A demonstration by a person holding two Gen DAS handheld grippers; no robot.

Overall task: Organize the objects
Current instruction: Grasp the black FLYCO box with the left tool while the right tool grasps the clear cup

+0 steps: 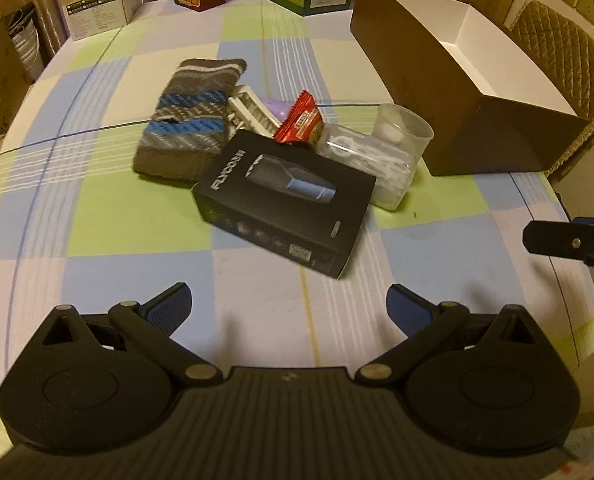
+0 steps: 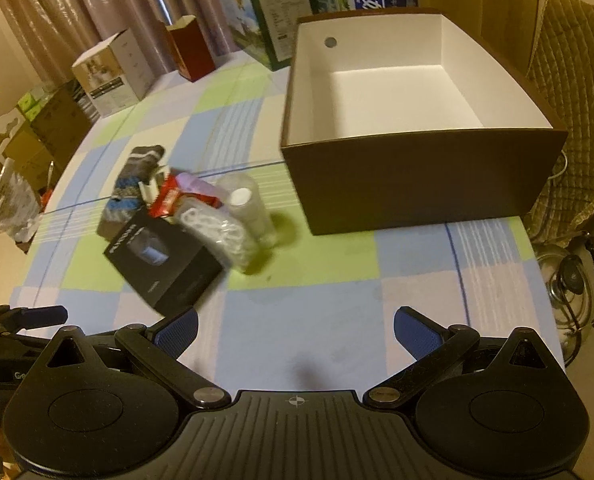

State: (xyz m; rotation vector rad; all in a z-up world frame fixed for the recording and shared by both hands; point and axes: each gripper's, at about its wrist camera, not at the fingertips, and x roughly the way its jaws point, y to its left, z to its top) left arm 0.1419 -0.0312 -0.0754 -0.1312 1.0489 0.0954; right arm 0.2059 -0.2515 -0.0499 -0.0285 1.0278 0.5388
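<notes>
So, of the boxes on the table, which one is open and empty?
The large brown cardboard box with the white inside, at the right of the pile. Its top is open and nothing lies inside; the black product box is closed.

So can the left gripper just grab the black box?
Probably yes. The left gripper is open, the black box lies nearest to it in the pile, and only bare tablecloth lies between.

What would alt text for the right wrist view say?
An empty brown box sits on a checked tablecloth, right of a pile: black carton, sock, red packet, clear containers. The open right gripper hovers nearby.
</notes>
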